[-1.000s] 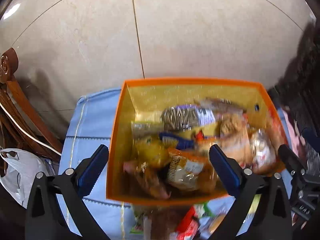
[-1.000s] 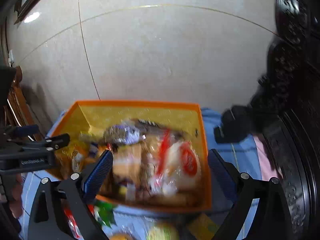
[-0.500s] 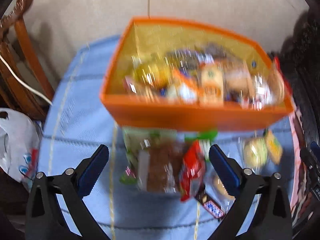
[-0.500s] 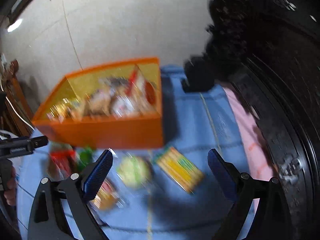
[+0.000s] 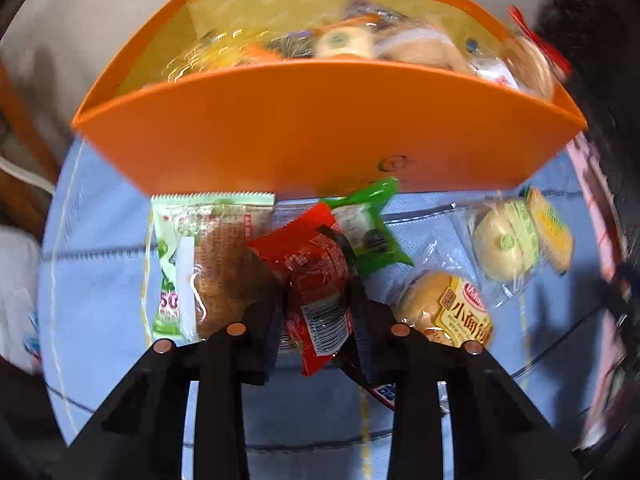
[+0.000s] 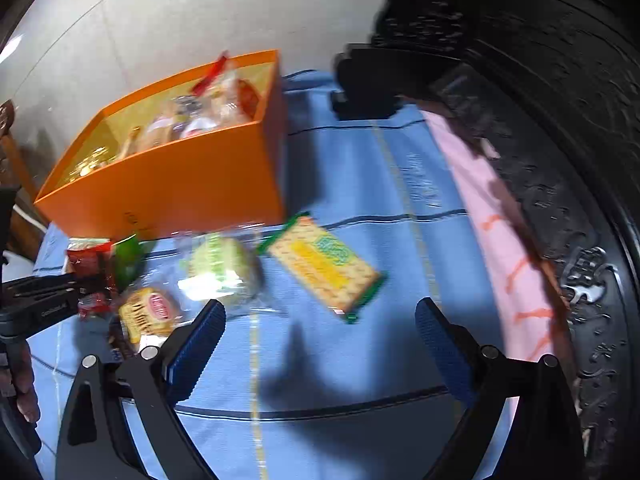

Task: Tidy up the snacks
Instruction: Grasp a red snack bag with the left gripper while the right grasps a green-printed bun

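Left wrist view, nearest first: the left gripper (image 5: 318, 316) has just been closing its jaws, and its black fingers now pinch a crinkly red foil snack packet (image 5: 316, 280) with a barcode label, which lies on the pale blue striped cloth (image 5: 104, 280) just in front of the box. This looks like the pick-up step; the next move probably calls for lifting the packet clear of its neighbours and carrying it over the near wall of the tall orange cardboard box (image 5: 320, 136), already heaped with wrapped snacks. Left of the red packet lies a clear-and-green wrapped brown cake (image 5: 208, 268); behind it a green sachet (image 5: 368, 236). In the right wrist view the right gripper (image 6: 318, 330) hangs with blue pads spread wide and empty above the cloth, a flat yellow-and-green cracker pack (image 6: 324, 266) just beyond it.
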### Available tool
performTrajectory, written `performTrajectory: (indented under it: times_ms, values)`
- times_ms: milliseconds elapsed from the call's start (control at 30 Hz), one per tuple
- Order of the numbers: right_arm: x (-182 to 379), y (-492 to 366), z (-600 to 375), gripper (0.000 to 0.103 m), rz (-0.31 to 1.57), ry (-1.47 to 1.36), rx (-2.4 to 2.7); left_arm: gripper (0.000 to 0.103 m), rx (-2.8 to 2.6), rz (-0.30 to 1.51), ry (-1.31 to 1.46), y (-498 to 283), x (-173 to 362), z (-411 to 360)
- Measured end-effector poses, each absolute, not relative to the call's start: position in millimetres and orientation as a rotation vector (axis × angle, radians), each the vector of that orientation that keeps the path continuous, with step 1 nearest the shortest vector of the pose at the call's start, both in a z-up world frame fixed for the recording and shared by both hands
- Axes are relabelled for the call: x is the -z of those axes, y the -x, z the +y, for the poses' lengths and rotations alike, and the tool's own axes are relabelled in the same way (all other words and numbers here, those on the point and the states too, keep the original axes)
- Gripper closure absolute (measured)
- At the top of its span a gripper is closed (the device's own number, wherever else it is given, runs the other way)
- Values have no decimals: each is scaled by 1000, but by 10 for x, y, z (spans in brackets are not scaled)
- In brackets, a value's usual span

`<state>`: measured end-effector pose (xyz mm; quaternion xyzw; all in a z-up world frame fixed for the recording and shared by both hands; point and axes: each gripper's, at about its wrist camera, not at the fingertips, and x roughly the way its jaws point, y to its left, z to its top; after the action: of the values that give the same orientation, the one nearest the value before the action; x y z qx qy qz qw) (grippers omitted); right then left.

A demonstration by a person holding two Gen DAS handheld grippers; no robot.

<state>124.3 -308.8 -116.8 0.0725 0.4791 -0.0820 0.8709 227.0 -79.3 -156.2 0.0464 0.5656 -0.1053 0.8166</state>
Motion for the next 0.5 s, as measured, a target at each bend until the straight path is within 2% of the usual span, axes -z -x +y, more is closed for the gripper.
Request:
performTrajectory:
  times_ms: [400,467,500]
  values:
    - [1489,-1834,-2569,7,1061,-40,83,74,245,1207,60,-2053,1418,-240]
    - [1623,-1928,-2544,18,1113,-13,95,74,247,1208,72,-2053,1400,-206]
    - [1705,-1972,-2541,42,1152,-32,71,74,249,1209,76,-2022,1383,-198]
